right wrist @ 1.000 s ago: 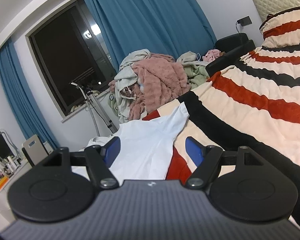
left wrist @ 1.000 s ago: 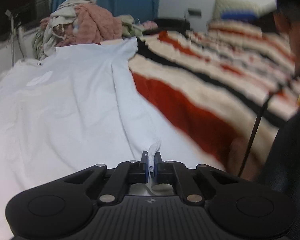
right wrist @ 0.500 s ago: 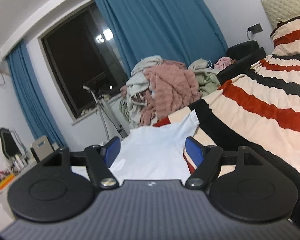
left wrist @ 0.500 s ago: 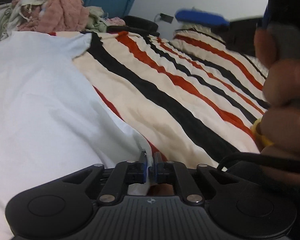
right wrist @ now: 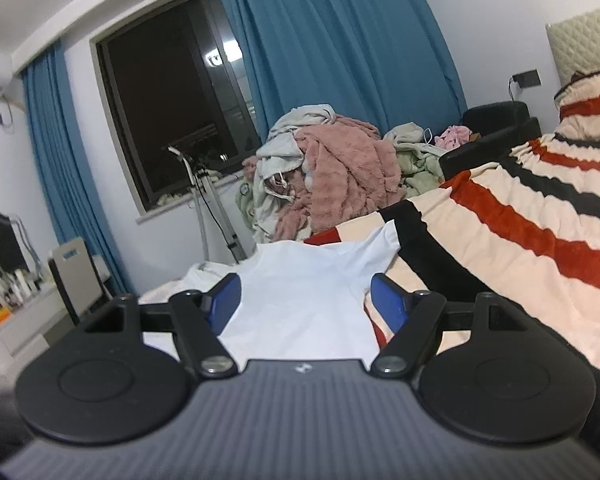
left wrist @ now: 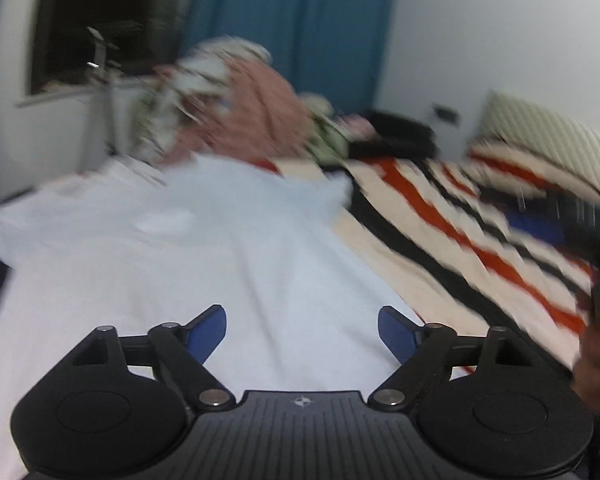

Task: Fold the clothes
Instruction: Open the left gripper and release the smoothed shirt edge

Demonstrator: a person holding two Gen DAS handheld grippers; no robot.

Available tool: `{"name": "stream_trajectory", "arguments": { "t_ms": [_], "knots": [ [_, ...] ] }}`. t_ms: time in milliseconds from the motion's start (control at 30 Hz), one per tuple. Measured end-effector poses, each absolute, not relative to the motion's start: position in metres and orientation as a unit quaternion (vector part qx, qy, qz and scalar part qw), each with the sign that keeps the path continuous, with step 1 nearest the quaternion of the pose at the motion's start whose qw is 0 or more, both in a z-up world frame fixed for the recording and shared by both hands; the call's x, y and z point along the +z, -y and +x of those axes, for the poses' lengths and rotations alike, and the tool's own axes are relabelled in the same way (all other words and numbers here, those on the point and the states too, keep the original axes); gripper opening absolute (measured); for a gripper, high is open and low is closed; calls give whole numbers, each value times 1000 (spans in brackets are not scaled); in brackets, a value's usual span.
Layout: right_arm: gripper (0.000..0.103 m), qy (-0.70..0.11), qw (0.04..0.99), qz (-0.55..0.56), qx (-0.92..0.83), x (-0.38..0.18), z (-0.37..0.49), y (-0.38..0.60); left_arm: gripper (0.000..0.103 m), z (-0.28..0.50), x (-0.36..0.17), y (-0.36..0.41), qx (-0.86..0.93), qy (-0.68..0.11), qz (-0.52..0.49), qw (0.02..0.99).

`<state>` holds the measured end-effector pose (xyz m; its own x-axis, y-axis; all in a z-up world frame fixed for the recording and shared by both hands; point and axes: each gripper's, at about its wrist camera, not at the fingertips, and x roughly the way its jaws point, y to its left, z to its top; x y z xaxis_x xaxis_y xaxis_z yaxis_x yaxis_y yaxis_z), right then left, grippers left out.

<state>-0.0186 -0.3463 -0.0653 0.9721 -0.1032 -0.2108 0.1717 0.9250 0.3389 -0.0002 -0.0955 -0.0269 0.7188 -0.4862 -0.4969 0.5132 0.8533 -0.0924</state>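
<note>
White t-shirt (left wrist: 236,264) is spread out flat on the bed's striped blanket (left wrist: 460,240), one short sleeve (right wrist: 386,242) sticking out sideways.

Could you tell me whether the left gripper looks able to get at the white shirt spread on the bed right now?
Probably yes. The left gripper is open and empty, with the white shirt lying flat directly ahead between its fingers on the striped blanket. Nothing sits between them, though the view is blurred.
</note>
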Motion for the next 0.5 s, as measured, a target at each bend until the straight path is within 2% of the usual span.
{"name": "stream_trajectory", "arguments": {
  "t_ms": [100,367,500],
  "knots": [
    [74,-106,979,159,-68,-67,-12,334,100,5,-10,74,-237,-231,20,943],
    [74,-126,980,140,-65,-72,3,316,102,17,-9,27,-191,-230,-14,954],
    [74,-146,972,175,-49,-71,33,322,103,23,-7,6,-160,-229,-14,960]
  ]
}}
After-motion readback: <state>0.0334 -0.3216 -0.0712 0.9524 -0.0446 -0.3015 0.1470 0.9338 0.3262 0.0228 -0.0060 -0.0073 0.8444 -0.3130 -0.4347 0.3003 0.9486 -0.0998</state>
